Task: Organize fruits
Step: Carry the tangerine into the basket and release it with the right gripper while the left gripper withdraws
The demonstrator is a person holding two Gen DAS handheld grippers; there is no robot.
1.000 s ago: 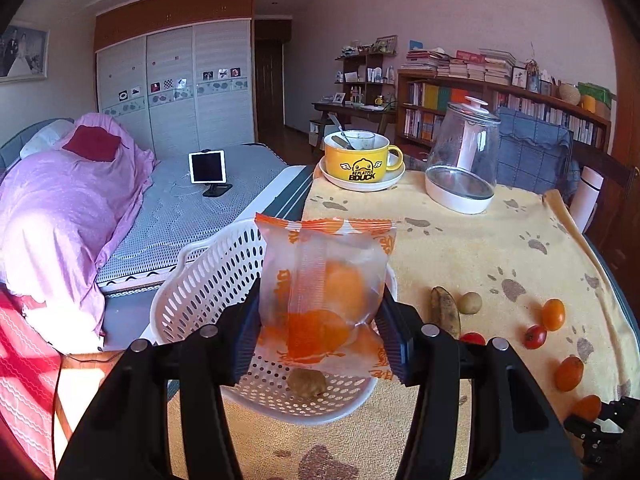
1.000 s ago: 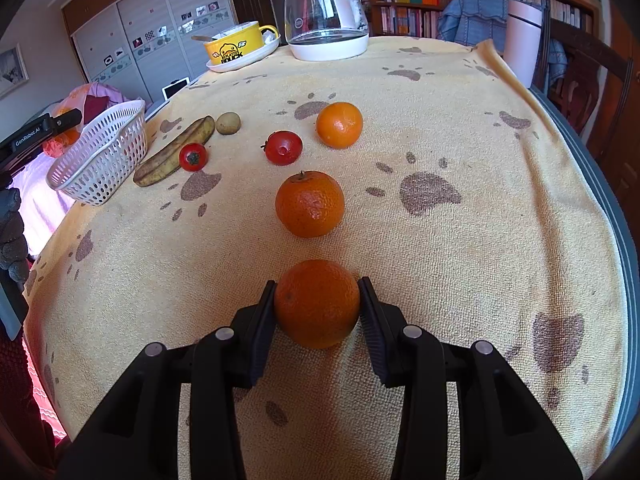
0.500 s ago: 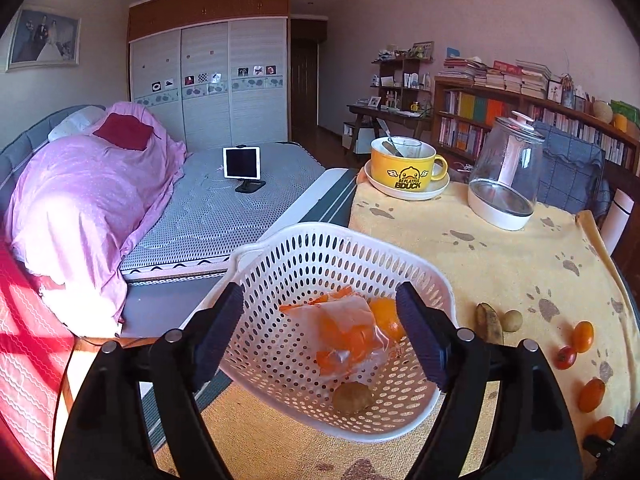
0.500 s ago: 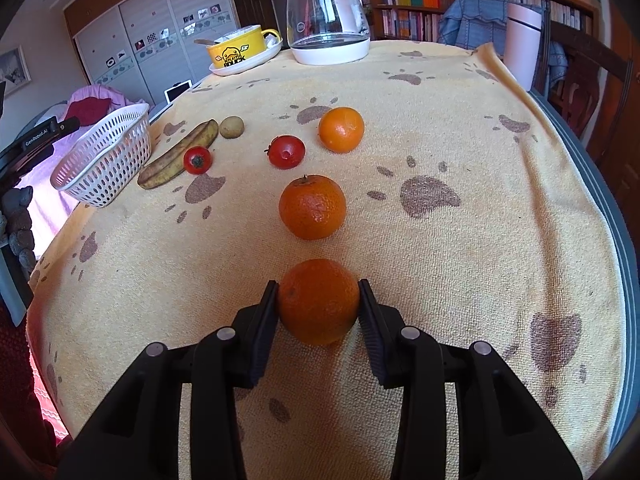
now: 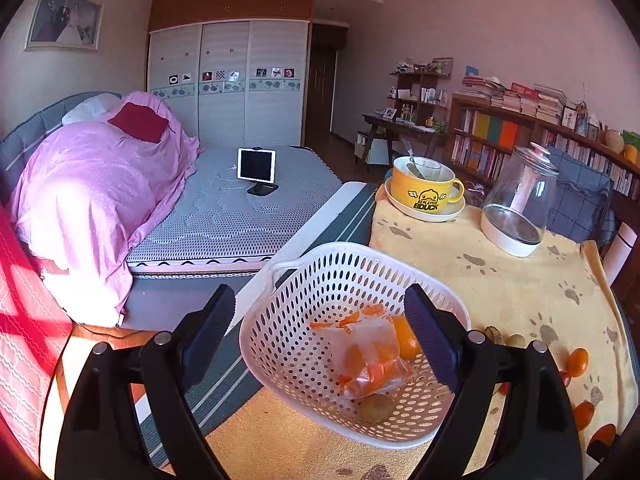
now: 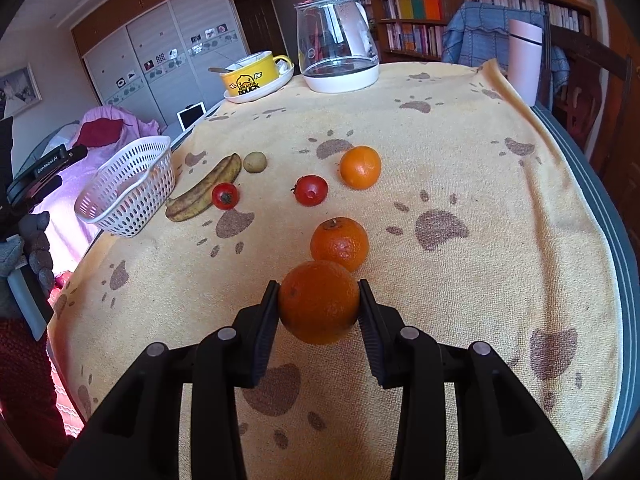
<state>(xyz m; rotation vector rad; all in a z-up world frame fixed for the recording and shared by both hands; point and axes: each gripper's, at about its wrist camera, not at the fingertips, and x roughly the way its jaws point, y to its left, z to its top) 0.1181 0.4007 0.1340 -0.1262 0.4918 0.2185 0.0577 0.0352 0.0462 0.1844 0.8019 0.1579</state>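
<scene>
In the left wrist view my left gripper (image 5: 320, 328) hangs open above the white basket (image 5: 320, 264) at the table's left edge. Inside the basket lie a bagged orange (image 5: 368, 356), a bare orange (image 5: 406, 340) and a small brown fruit (image 5: 376, 408). My right gripper (image 6: 319, 306) is shut on an orange (image 6: 319, 302), held just off the cloth. Beyond it lie a second orange (image 6: 340, 243), a third orange (image 6: 360, 167), two tomatoes (image 6: 311, 189) (image 6: 225, 195), a spotted banana (image 6: 206, 190) and a kiwi (image 6: 255, 161). The basket (image 6: 128, 188) stands at far left.
A yellow mug on a saucer (image 6: 252, 78) and a glass kettle (image 6: 336, 52) stand at the table's far end, with a pale tumbler (image 6: 526, 62) at the back right. A bed (image 5: 224, 208) lies past the table's left edge. A gloved hand (image 6: 36, 240) holds the left gripper.
My left gripper opened and dropped the bagged orange into the basket, then drew back and up. My right gripper lifted its orange slightly off the cloth.
</scene>
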